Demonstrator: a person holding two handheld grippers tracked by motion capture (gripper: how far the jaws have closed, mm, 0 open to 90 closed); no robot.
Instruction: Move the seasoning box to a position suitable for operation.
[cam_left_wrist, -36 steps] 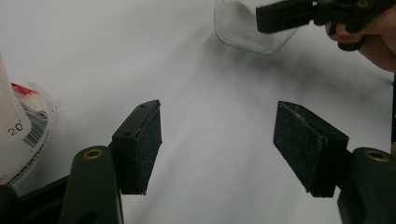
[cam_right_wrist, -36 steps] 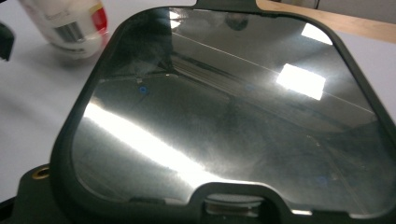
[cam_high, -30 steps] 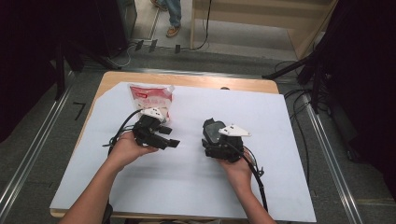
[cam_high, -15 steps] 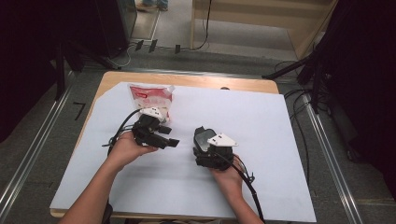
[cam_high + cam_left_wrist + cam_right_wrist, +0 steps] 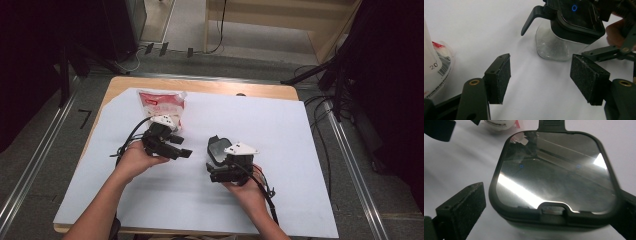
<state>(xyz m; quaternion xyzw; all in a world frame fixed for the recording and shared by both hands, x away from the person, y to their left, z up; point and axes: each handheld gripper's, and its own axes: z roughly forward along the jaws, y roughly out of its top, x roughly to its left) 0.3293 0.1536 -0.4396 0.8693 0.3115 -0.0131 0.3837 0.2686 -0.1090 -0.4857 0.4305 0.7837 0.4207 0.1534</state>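
High view: container [image 5: 218,148] stands mid-sheet, just left of right gripper [image 5: 216,165]; bag [image 5: 161,105] at far left, touching left gripper [image 5: 184,148]; white sheet [image 5: 280,150] covers table. Left gripper view: jaws apart, nothing between; clear body w/ black lid. Right gripper view: jaws have just been opening, straddling container [image 5: 554,180], left pad off the wall, so released; glossy lid w/ tabs near & far. Judgement: centre the jaws on the walls, squeeze evenly below the lid rim.
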